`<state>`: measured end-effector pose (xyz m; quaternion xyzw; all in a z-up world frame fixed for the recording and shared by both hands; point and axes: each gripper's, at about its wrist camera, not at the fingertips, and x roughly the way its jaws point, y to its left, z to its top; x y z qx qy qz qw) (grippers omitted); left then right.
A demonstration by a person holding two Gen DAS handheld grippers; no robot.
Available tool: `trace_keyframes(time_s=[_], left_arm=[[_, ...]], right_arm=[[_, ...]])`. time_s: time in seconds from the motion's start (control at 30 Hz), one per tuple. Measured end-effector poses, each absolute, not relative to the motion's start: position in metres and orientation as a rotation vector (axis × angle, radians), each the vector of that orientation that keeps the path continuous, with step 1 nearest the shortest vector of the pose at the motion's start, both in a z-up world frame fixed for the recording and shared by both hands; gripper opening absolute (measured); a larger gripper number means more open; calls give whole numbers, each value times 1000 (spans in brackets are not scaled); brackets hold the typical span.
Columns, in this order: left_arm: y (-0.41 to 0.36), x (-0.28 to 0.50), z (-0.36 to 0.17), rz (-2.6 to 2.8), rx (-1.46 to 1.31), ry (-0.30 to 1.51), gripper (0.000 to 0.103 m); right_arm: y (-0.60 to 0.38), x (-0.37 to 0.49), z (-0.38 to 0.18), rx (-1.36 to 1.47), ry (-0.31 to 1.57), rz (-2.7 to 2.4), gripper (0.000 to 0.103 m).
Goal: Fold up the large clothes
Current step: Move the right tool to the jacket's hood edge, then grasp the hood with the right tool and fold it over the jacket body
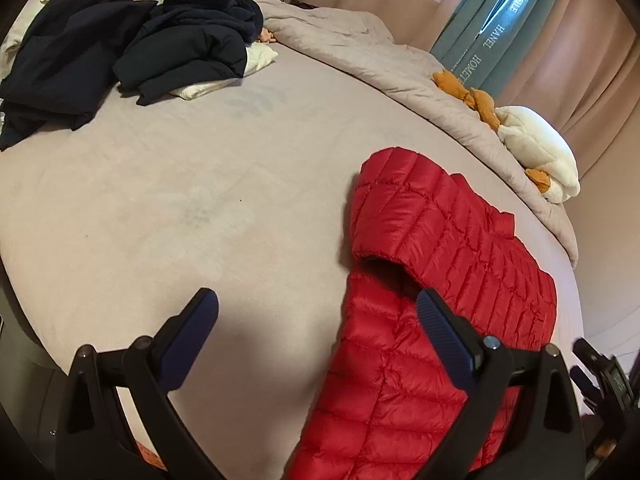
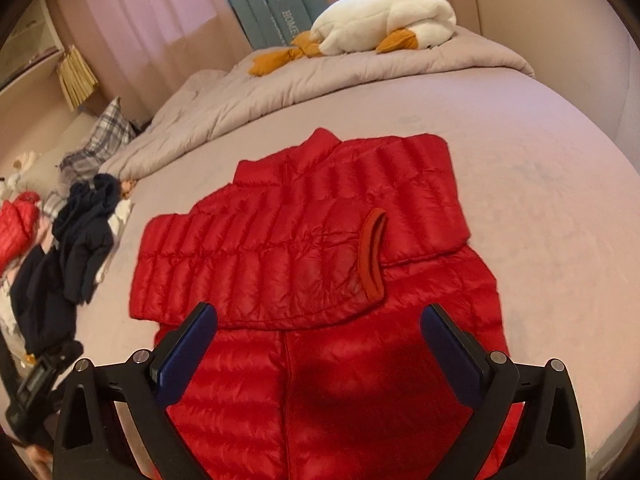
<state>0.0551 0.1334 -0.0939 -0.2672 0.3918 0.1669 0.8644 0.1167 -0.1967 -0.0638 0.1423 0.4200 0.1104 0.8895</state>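
A red quilted down jacket (image 2: 320,248) lies flat on the bed (image 2: 540,208), with both sleeves folded across its body and one cuff (image 2: 374,254) on top. In the left wrist view the jacket (image 1: 432,264) lies to the right. My left gripper (image 1: 316,308) is open and empty, hovering over the jacket's left edge and the bare sheet. My right gripper (image 2: 318,320) is open and empty, hovering above the jacket's lower half.
A pile of dark navy clothes (image 1: 132,40) over white garments lies at the bed's far left. A bunched grey duvet (image 1: 360,40) runs along the far side, with a white and orange plush goose (image 1: 536,144) on it. Plaid pillows (image 2: 104,136) and another red garment (image 2: 18,224) lie beyond.
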Motion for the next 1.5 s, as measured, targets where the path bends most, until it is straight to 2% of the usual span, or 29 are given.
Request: trace_keyframes(time_s=[0.17,0.27,0.4,0.47,0.57,0.6,0.67,0.7,0.73,0.8,1.23,1.5], left_arm=[[132,59,-102,334,-577,847,99],[131,60,-105,330,-574,854,99],[132,61,-108,337,-572,871,99],[133,60,-108,344,-579,870,99],[134,58,-108,349,-590,867,99],[135,58,-108,348,-593,865,99],[135,56,-108,345,-596,860,99],[135,56,-108,344,-598,859,99],[136,57,-109,344,-600,859,99],[137,57,-109,336,-608,858,99],[139,76,-86,292,-610,797,99],[134,103,-71,261,-585,771,99]], right_arm=[[-185,141,-83,261,925,215,98],[-179,156,-97,227,966,202,93],[-176,169,-112,197,994,169,92],[-176,173,-117,188,1000,172,87],[-176,176,-125,182,1029,199,73],[-175,176,-126,183,1032,210,65],[-174,174,-125,179,1023,238,46],[-172,172,-123,178,1020,264,30],[-171,169,-120,179,1022,286,20],[-167,163,-112,169,1011,299,16],[-161,146,7,57,748,377,13],[-156,158,38,31,665,375,13]])
